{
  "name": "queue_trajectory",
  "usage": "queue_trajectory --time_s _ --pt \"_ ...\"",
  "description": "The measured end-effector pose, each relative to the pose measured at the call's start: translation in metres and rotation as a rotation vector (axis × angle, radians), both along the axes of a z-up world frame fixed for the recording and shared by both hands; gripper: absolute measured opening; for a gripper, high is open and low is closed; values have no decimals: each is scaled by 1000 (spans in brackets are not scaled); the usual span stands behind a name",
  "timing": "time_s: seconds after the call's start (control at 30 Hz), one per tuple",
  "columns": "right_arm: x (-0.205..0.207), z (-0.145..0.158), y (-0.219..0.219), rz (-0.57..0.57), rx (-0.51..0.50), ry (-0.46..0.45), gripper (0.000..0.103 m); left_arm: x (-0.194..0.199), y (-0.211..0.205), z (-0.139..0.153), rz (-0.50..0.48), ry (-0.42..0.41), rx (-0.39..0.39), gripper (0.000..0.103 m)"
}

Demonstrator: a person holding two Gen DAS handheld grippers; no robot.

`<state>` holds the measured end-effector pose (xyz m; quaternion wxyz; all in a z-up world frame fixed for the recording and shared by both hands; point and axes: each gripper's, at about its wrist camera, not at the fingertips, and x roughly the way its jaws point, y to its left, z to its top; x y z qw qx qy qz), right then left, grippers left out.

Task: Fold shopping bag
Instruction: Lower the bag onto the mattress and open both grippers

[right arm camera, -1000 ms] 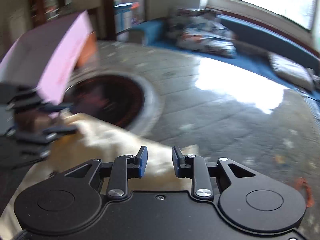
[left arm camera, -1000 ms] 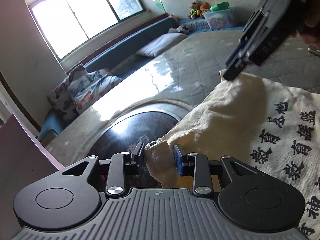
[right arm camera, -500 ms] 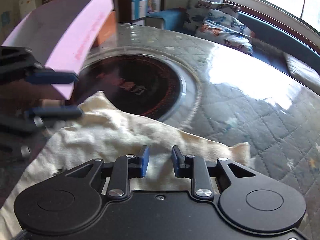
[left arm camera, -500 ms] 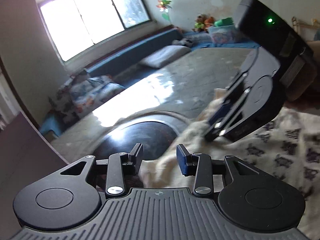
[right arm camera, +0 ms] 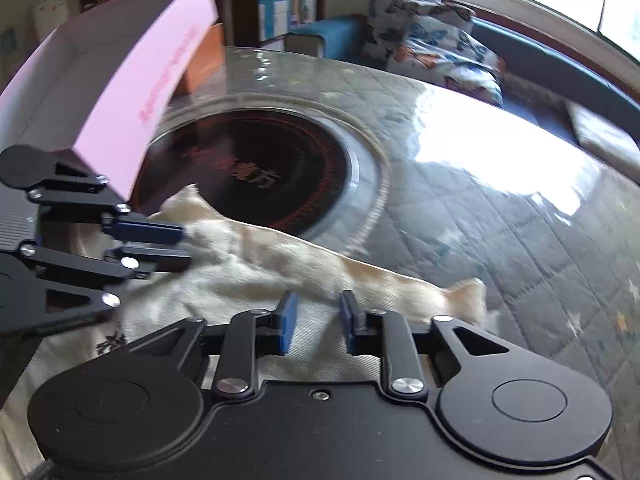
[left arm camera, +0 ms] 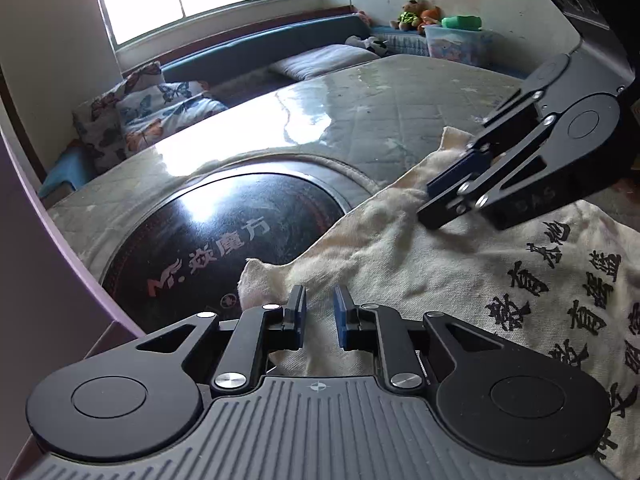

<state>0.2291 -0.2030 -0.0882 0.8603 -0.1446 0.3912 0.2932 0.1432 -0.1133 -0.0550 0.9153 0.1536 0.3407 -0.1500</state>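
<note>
The cream shopping bag (left arm camera: 460, 272) is lying flat on the bench (left arm camera: 360, 112), its printed black characters facing up and its far edge draping over the rim of the dark round glass plate (left arm camera: 224, 236) set into the bench top.

The left gripper (left arm camera: 319, 312) is hovering low over the near left corner of the bag; its jaws are standing apart with a narrow gap, and only loose cloth is showing between and ahead of them — nothing is pinched. Just ahead and to the left of these jaws a corner of the bag is curling up over the glass plate.

The right gripper (right arm camera: 316, 322) is sitting over the bag's far edge, its jaws parted a little wider and holding nothing; cloth is lying under and ahead of them, and the bag's other corner (right arm camera: 468, 292) is poking up to the right of the jaws. In the left wrist view this gripper (left arm camera: 452, 184) is angling down onto the bag's upper edge — whether the tips are touching the fabric I cannot tell.

A pink box (right arm camera: 132, 80) is standing to the left, beyond the left gripper (right arm camera: 168, 246).
</note>
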Motion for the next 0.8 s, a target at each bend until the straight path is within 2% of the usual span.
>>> queue_trajectory --time_s 0.2,0.5,0.6,0.8 --pt "0 3 8 -4 -39 3 25 0 -3 11 -3 16 -76 19" --pt "5 4 26 47 -77 5 30 15 -13 3 -1 35 -76 19" --pt "10 3 21 31 -89 0 30 12 -13 2 -5 28 -40 19" --pt "15 3 2 -14 -97 -3 30 10 -2 2 7 36 -57 20"
